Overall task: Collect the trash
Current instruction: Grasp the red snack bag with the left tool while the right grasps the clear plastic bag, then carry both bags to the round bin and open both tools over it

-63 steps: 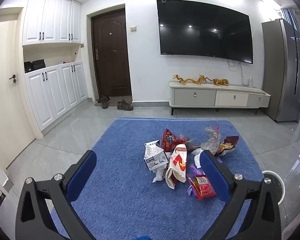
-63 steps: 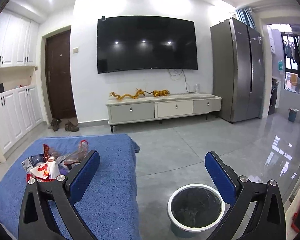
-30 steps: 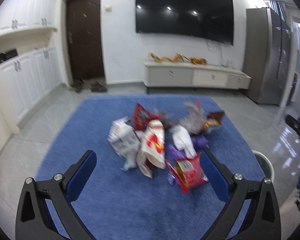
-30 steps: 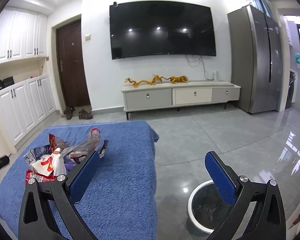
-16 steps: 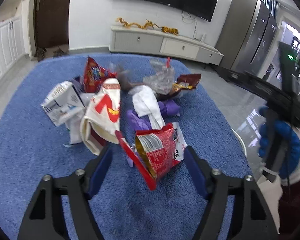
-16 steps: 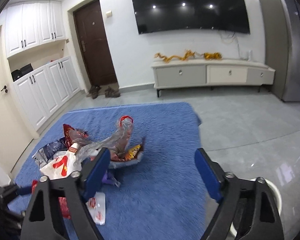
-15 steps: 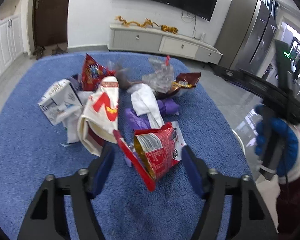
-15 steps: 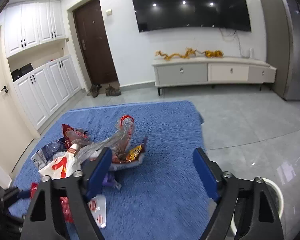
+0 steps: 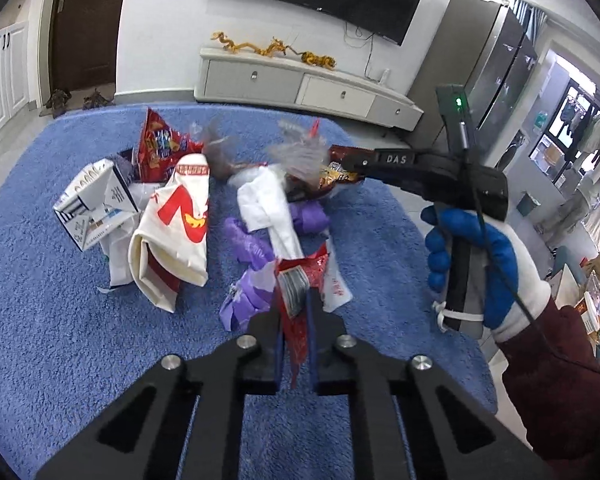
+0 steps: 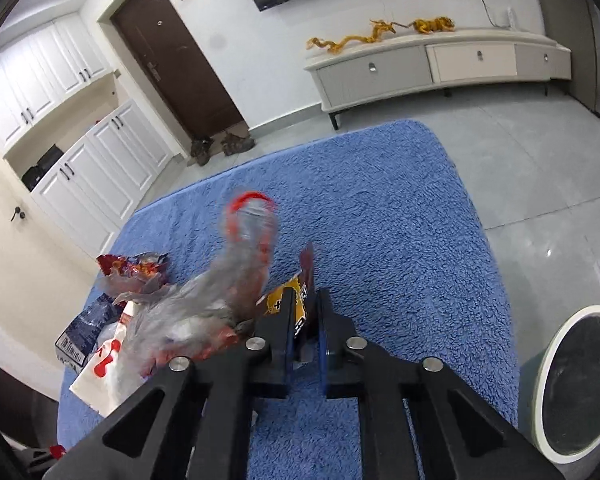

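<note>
A pile of trash lies on the blue rug (image 9: pixel 60 340). My left gripper (image 9: pixel 294 320) has its jaws closing, pads pressed on a red snack bag (image 9: pixel 300 276) at the near side of the pile. My right gripper (image 10: pixel 303 320) is closing too, pinching a dark red and yellow snack wrapper (image 10: pixel 300 280) beside a clear plastic bag (image 10: pixel 220 292). In the left wrist view a gloved hand (image 9: pixel 468 256) holds the right gripper, reaching in from the right. A white paper bag (image 9: pixel 176 232), a carton (image 9: pixel 92 204), white tissue (image 9: pixel 268 208) and purple wrappers (image 9: pixel 252 248) lie loose.
A round white-rimmed bin (image 10: pixel 576 384) stands on the grey tiles off the rug's right edge. A low TV cabinet (image 9: pixel 300 84) lines the far wall. White cupboards (image 10: pixel 80 176) and shoes by the door (image 10: pixel 220 146) are at the left.
Both grippers tilted down and came in over the pile. Their wide-open jaws closed, the left on the red snack bag, the right on the dark red and yellow wrapper.
</note>
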Action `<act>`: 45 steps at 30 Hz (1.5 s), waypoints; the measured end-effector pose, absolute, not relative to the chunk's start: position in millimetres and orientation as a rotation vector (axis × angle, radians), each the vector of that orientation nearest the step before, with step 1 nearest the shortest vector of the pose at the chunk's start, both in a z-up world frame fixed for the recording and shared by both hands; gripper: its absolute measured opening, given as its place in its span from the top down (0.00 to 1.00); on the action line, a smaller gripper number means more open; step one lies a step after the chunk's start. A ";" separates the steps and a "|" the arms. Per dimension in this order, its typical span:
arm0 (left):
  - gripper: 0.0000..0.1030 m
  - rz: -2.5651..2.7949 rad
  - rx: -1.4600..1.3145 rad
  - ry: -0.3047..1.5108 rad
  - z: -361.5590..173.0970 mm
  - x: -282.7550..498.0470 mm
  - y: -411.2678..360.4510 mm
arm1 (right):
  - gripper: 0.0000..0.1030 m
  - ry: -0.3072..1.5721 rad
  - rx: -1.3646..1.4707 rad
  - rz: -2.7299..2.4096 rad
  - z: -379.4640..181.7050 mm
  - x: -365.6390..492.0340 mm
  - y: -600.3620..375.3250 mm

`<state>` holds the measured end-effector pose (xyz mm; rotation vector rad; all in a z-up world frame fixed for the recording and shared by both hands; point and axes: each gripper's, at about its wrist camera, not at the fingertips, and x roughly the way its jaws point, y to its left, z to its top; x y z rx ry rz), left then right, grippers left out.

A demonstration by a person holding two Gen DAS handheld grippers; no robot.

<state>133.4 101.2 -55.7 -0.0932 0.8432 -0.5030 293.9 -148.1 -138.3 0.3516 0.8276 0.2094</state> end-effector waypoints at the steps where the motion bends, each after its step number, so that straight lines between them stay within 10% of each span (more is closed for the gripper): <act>1: 0.93 -0.502 -0.093 0.833 -53.2 130.4 100.4 | 0.93 0.818 0.342 0.211 -135.3 291.3 -147.6; 29: 0.96 -0.483 -0.072 0.589 12.7 38.3 86.3 | 0.96 0.578 0.020 0.027 -36.0 105.9 -168.1; 45: 0.95 -0.732 0.144 0.638 25.8 80.9 -67.5 | 0.96 0.532 0.159 -0.214 -57.8 61.6 -307.8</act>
